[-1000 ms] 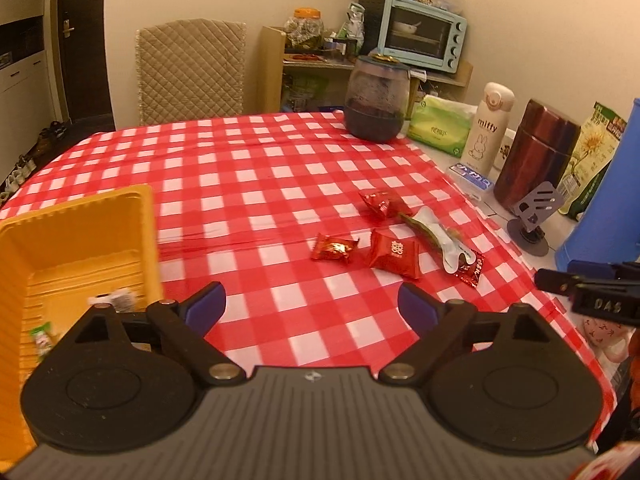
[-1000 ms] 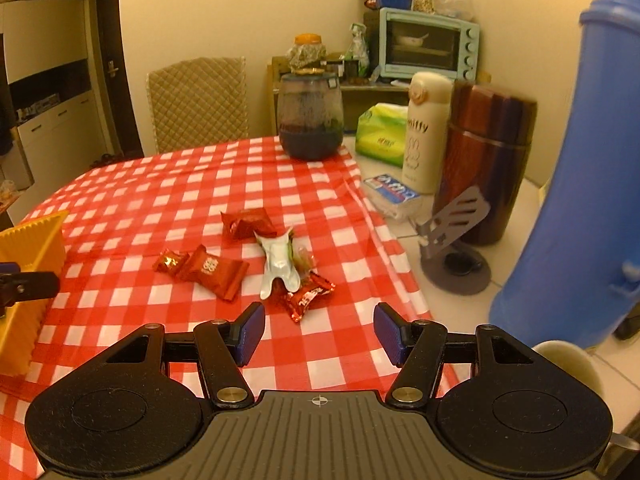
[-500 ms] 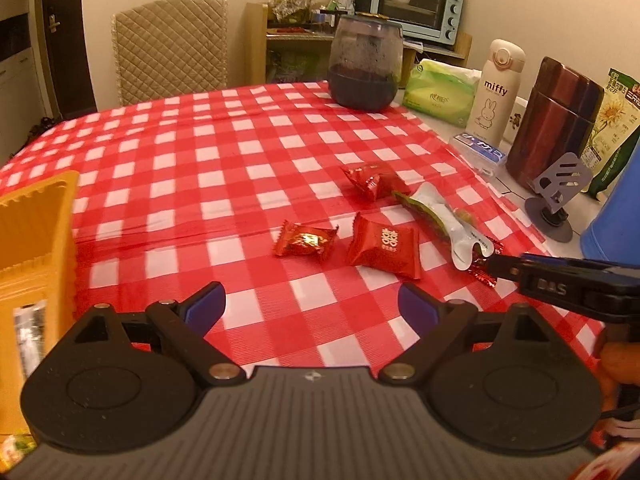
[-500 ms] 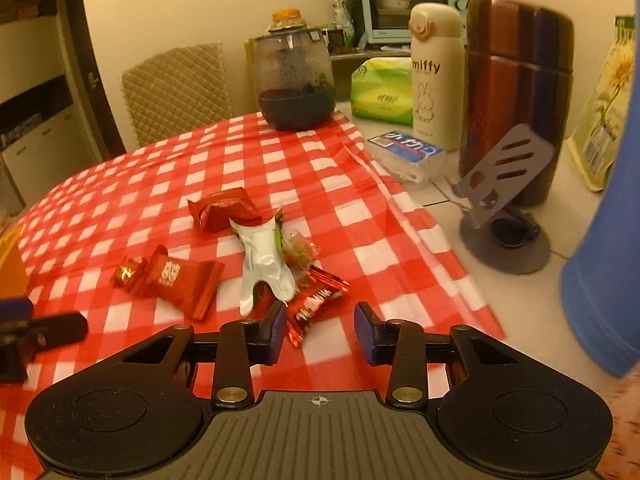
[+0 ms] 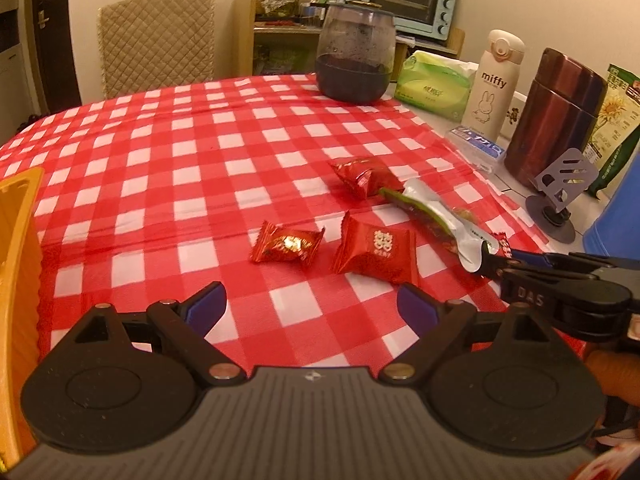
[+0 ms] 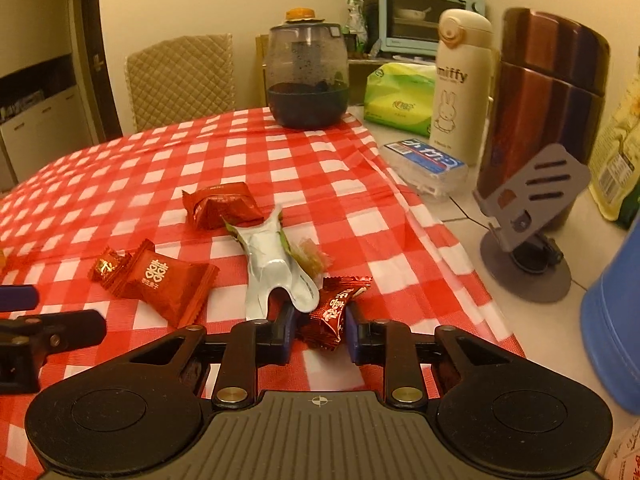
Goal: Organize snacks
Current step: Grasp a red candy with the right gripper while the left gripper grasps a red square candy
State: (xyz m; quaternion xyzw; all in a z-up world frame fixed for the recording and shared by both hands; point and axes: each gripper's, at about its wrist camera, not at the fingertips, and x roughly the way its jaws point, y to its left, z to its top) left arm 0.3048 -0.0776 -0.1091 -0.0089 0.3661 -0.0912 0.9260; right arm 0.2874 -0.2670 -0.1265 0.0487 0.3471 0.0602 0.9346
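Note:
My right gripper [image 6: 320, 328] is shut on a small dark-red candy [image 6: 334, 312] at the near end of the snack pile on the red-checked tablecloth. Beside it lie a silver-green wrapper [image 6: 272, 264], a square red candy [image 6: 160, 280], a small red-gold candy [image 6: 106, 266] and a red packet [image 6: 220, 206]. My left gripper [image 5: 310, 300] hovers just short of the square red candy [image 5: 376, 248] and the red-gold candy [image 5: 288, 244]. Its jaws are wide and closing slightly, with nothing between them. A yellow basket [image 5: 20, 240] stands at the left edge.
Along the right of the table stand a dark glass jar [image 6: 306, 76], a green tissue pack [image 6: 400, 98], a white miffy bottle [image 6: 460, 84], a brown thermos [image 6: 548, 100], a grey phone stand [image 6: 528, 216] and a blue container [image 6: 612, 328]. A quilted chair [image 5: 156, 40] is behind.
Both grippers have moved forward and down toward the candies. The right jaws have closed onto the small dark-red candy. The left jaws stay wide.

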